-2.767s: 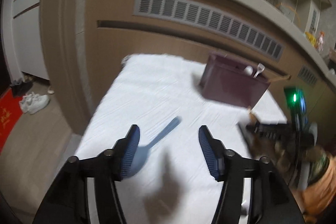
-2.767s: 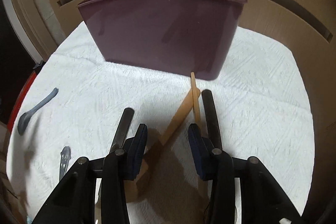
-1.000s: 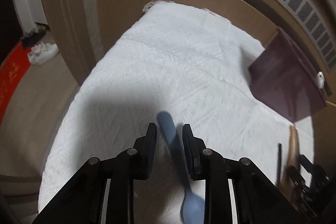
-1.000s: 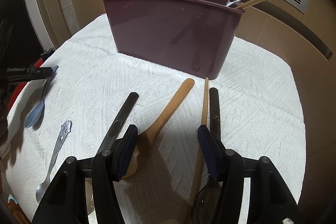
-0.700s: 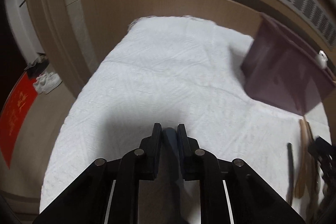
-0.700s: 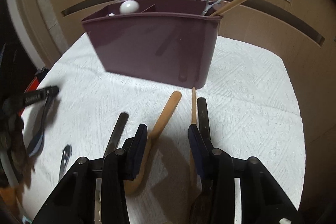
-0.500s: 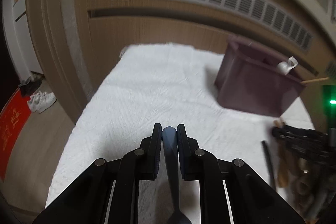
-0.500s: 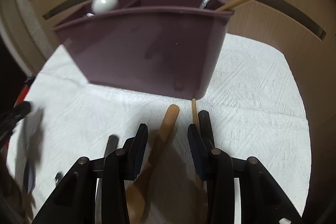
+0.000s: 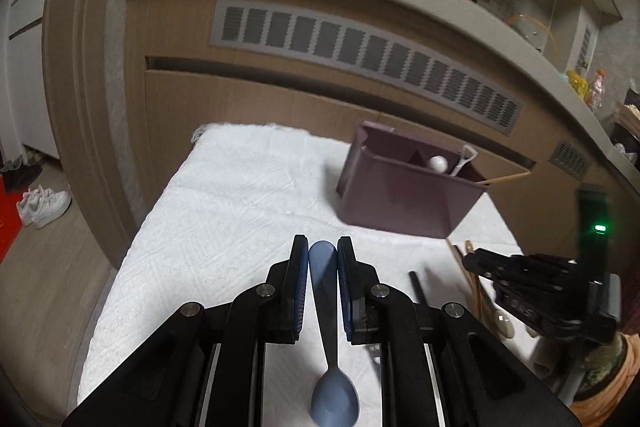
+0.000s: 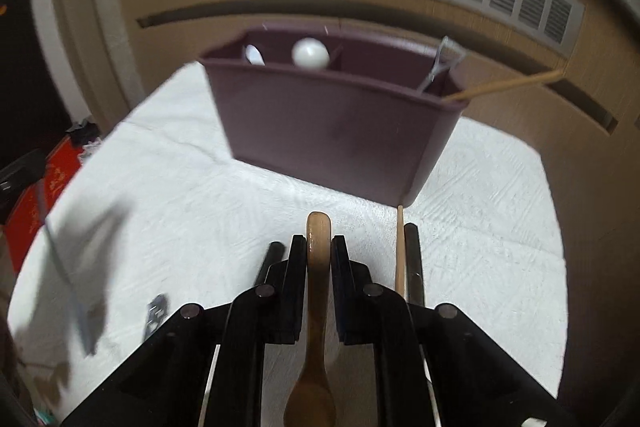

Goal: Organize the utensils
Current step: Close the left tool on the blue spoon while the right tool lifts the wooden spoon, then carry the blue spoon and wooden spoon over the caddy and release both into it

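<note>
My left gripper point(image 9: 323, 251) is shut on a blue plastic spoon point(image 9: 330, 347), held by its handle above the white cloth, bowl hanging toward the camera. My right gripper point(image 10: 319, 247) is shut on a wooden spoon point(image 10: 316, 327), its handle tip pointing at the maroon utensil caddy point(image 10: 332, 131). The caddy point(image 9: 404, 191) stands at the back of the table and holds a white ladle point(image 10: 310, 53), a metal utensil point(image 10: 442, 65) and a wooden stick point(image 10: 508, 85). The right gripper also shows in the left wrist view point(image 9: 472, 261).
A chopstick point(image 10: 399, 247) and black-handled utensils point(image 10: 414, 259) lie on the cloth point(image 10: 200, 211) beside my right gripper. A metal spoon handle point(image 10: 154, 311) lies at the left. A wooden panel with a vent point(image 9: 360, 55) stands behind the table.
Both grippers closed on their spoons and lifted: the left took the blue spoon, the right took the wooden spoon. The right gripper now looks more down into the caddy.
</note>
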Available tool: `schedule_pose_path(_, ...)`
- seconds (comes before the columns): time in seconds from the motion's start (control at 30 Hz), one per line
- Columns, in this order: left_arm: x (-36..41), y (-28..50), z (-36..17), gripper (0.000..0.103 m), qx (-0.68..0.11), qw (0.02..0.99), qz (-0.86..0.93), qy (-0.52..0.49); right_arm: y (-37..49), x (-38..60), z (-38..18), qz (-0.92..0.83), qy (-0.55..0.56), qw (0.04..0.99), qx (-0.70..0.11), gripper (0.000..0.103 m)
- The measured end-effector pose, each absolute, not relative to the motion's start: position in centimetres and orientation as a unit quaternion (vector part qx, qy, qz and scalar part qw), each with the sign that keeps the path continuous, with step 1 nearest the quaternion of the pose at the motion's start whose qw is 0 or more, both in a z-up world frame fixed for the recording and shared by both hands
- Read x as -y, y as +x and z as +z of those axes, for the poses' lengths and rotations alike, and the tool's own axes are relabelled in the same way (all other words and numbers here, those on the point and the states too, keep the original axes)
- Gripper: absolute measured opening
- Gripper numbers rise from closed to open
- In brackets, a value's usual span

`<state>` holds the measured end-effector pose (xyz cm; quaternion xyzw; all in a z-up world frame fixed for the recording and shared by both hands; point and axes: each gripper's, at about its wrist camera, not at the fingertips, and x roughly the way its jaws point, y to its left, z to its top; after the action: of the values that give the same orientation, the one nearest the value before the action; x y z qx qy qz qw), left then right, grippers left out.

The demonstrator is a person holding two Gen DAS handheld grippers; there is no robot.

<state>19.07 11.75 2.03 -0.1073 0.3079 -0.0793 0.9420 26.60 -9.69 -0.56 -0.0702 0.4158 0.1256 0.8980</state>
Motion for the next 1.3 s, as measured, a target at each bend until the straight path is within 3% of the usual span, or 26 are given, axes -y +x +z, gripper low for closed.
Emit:
schedule_pose_path(0.43, -6.5, 17.4, 7.9, 0.015, -0.251, 0.962, -0.098, -0.049, 20.2, 11.5, 8.5, 0.172, -0.06, 0.939, -0.293, 0.011)
schedule_pose_path(0.9, -2.9, 25.8, 23.5, 0.015, -0.12, 0.987, -0.104, 0.006, 26.2, 13.1, 24.2, 0.14, -0.07, 0.978, -0.141, 0.011)
schedule_pose_path(1.1, -2.2, 30.7, 23.5, 0.015, -0.125, 0.986, -0.112, 0.009, 30.4, 13.7, 25.0, 0.125, -0.068, 0.982, -0.121, 0.011)
schedule_pose_path(1.3, -2.0, 35.5, 17.9, 0.015, -0.186, 0.975, -0.124, -0.009, 34.2, 13.9, 20.3, 0.119, -0.056, 0.978, -0.161, 0.011)
